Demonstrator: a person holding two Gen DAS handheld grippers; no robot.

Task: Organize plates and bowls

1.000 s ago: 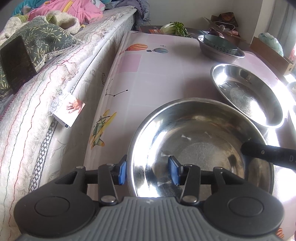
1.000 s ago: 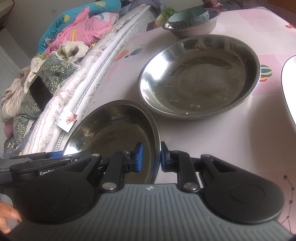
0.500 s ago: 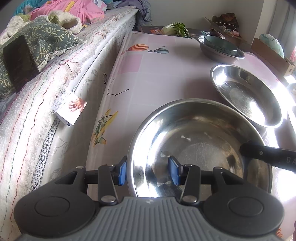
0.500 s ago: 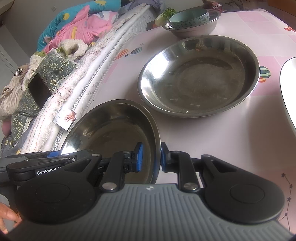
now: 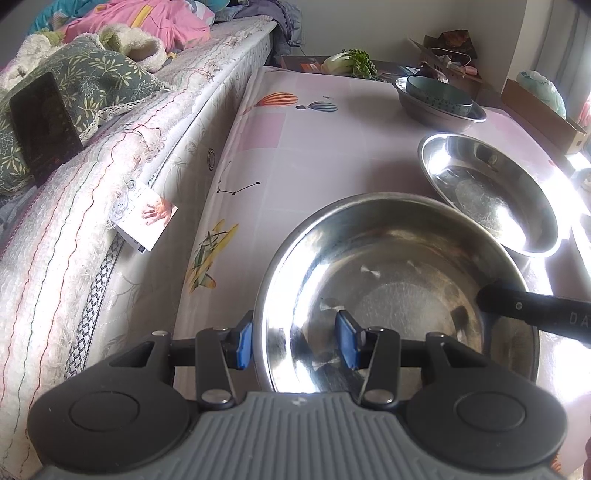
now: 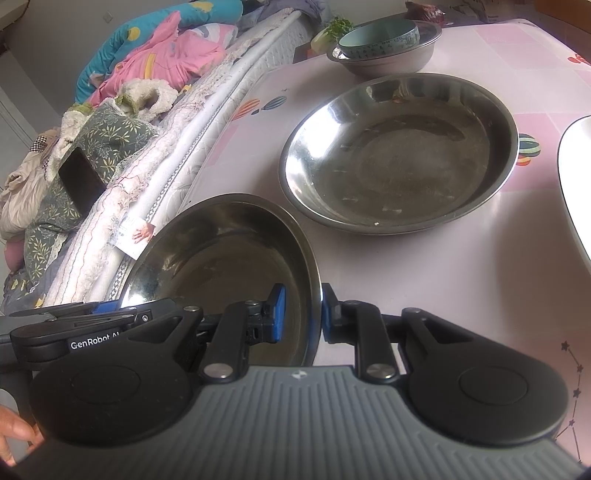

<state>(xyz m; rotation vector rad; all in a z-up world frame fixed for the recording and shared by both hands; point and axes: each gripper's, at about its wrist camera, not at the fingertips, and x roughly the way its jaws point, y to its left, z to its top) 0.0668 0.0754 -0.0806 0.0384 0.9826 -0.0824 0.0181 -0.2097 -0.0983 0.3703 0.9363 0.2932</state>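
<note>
A wide shallow steel bowl (image 5: pixel 399 280) (image 6: pixel 221 258) sits at the near corner of the table, and both grippers are on its rim. My left gripper (image 5: pixel 295 345) straddles the near-left rim. Its outer pad rests against the rim's outside and its inner pad is down on the sloping inner wall. My right gripper (image 6: pixel 301 314) is shut on the bowl's right rim, and one of its fingers (image 5: pixel 517 308) reaches into the bowl in the left wrist view. A second steel bowl (image 5: pixel 491 192) (image 6: pixel 399 155) lies just beyond. Farther back, a teal bowl (image 5: pixel 436 92) (image 6: pixel 380 33) sits inside a deeper steel bowl (image 5: pixel 443 114) (image 6: pixel 388 62).
The table (image 5: pixel 295 155) has a pink patterned cloth. A bed (image 5: pixel 110 184) with quilts, clothes and a dark phone (image 5: pixel 44 122) runs along its left edge. A white plate (image 6: pixel 576 177) lies at the right. A cardboard box (image 5: pixel 543 122) and vegetables (image 5: pixel 351 61) stand behind.
</note>
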